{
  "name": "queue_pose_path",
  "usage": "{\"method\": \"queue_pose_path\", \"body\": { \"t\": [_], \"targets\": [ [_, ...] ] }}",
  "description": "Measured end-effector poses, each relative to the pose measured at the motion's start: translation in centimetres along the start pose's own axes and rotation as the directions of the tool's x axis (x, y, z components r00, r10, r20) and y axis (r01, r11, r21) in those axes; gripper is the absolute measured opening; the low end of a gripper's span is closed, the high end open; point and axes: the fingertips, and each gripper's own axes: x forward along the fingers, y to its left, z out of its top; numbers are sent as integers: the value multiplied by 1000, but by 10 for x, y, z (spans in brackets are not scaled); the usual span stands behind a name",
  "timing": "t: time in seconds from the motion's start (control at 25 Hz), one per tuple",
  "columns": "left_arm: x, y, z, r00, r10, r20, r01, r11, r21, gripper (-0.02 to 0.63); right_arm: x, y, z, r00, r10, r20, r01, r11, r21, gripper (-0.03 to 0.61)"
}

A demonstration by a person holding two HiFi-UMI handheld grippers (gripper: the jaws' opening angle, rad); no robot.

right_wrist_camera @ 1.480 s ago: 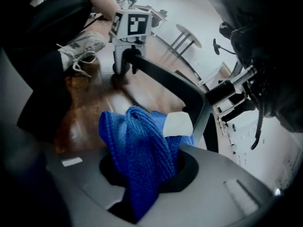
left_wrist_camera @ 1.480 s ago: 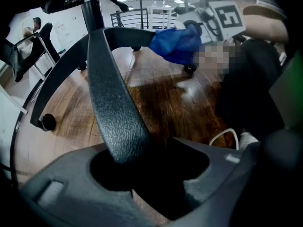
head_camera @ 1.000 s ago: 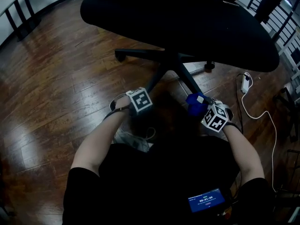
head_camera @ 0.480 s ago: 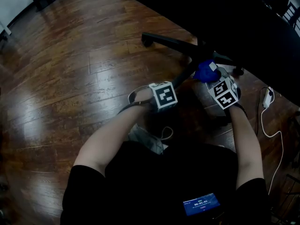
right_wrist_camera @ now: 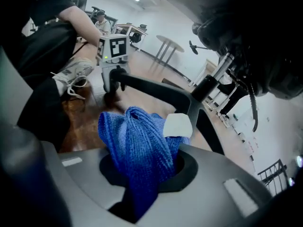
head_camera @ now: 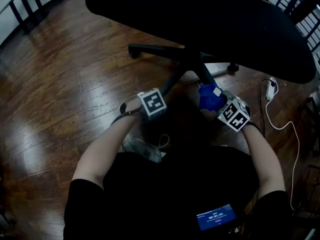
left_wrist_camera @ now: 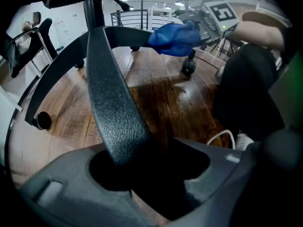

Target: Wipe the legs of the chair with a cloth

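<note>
Left gripper [left_wrist_camera: 147, 174] has its jaws part-way closed around a black, textured plastic chair leg [left_wrist_camera: 111, 93], the same grip as before. Right gripper [right_wrist_camera: 142, 178] is clamped on a bunched blue knitted cloth [right_wrist_camera: 137, 141] (a white tag shows on it), which lies against the neighbouring black leg [head_camera: 204, 79]. Since half a second ago the cloth has slid back out along that leg, away from the chair's hub [head_camera: 190, 59], above the dark wooden floor [head_camera: 65, 84].
</note>
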Motion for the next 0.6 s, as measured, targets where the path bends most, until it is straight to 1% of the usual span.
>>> {"method": "queue_pose_path", "body": {
  "t": [0.08, 0.12, 0.16, 0.28, 0.44, 0.52, 0.6],
  "targets": [
    [0, 1, -1, 1000, 8, -3, -8, 1000, 5, 236, -17, 22, -25, 997, 71, -21, -70, 996, 56, 83],
    [0, 0, -2, 1000, 8, -10, -8, 1000, 5, 236, -25, 30, -36, 995, 93, -30, -91, 993, 77, 83],
    [1, -1, -3, 1000, 8, -18, -8, 1000, 5, 236, -31, 37, -45, 994, 101, -40, -98, 991, 86, 83],
    [2, -5, -4, 999, 7, -31, -7, 1000, 3, 236, -42, 49, -63, 994, 87, -72, -81, 994, 74, 83],
    [2, -7, -3, 999, 9, -41, -9, 1000, 2, 236, -38, 41, -59, 992, 71, -105, -63, 995, 75, 83],
    [1, -8, -3, 999, -4, -34, 4, 1000, -1, 236, -30, 32, -46, 994, 51, -96, -43, 995, 89, 83],
    [0, -10, -5, 999, -33, -22, 33, 999, -21, 236, -17, 17, -27, 997, 25, -77, -19, 996, 82, 83]
  ]
}}
